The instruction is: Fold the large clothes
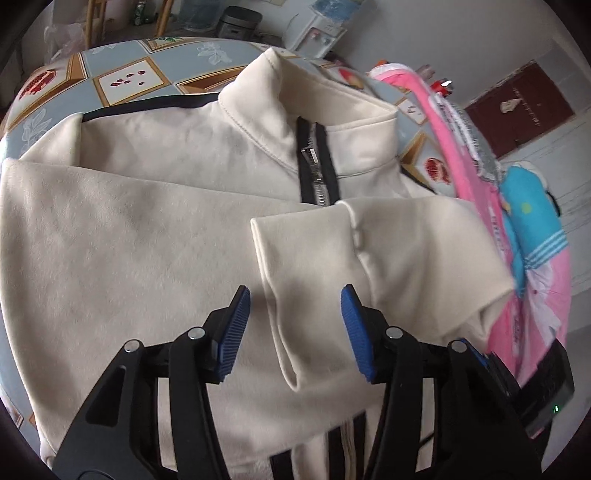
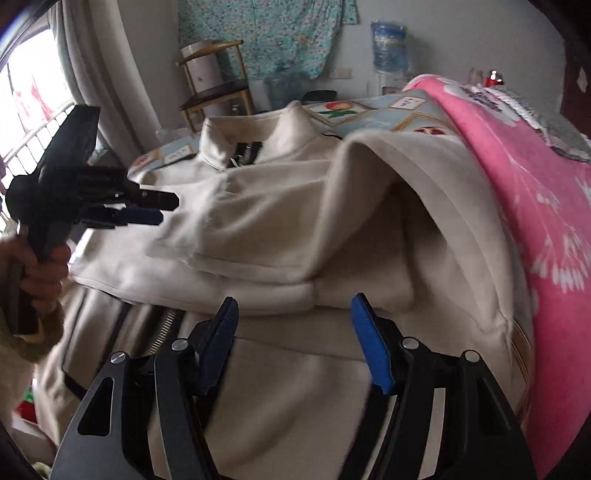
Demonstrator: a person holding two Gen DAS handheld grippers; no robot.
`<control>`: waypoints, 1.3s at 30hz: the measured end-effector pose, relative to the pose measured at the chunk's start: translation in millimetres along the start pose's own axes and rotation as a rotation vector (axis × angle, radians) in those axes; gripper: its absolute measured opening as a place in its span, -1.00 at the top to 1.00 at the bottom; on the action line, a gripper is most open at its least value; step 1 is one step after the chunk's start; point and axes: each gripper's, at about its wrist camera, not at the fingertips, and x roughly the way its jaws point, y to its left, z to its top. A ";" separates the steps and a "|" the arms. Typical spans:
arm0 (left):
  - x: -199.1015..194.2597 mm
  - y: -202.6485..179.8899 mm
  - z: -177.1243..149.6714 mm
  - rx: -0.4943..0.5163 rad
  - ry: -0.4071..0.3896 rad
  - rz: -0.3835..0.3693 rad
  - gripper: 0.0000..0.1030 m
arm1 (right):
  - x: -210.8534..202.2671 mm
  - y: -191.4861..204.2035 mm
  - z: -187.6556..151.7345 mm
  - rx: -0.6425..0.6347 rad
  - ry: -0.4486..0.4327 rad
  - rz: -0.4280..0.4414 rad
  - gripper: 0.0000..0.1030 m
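**A:** Jacket first: your cream zip-up lies spread on the table, which wears a blue-grey cloth printed with fruit panels. Its collar stands up toward the far edge, and the zipper runs down from it. One sleeve is folded across the chest, its cuff just below the zipper.

**B:** And your claws?

**A:** Your left gripper hovers over that folded sleeve with its blue pads spread, nothing pinched; the sleeve's cuff edge sits between them but they do not press it. Your right gripper is spread too, empty, above the jacket's lower part near the table's near edge. From the right wrist view you can see your left hand on its handle at the left side.

**B:** What hems you in?

**A:** A pink blanket is heaped along the table's right edge, touching the jacket's side, with a blue toy on it. Bare tablecloth shows past the collar, at the far left corner. Beyond the far edge stand a wooden chair, a water dispenser and a floral cloth on the wall; a barred window is at the left.
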 end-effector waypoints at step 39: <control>-125.8 95.6 -55.3 -0.047 -0.213 0.191 0.96 | 81.4 -139.8 149.5 0.393 0.115 -0.020 0.10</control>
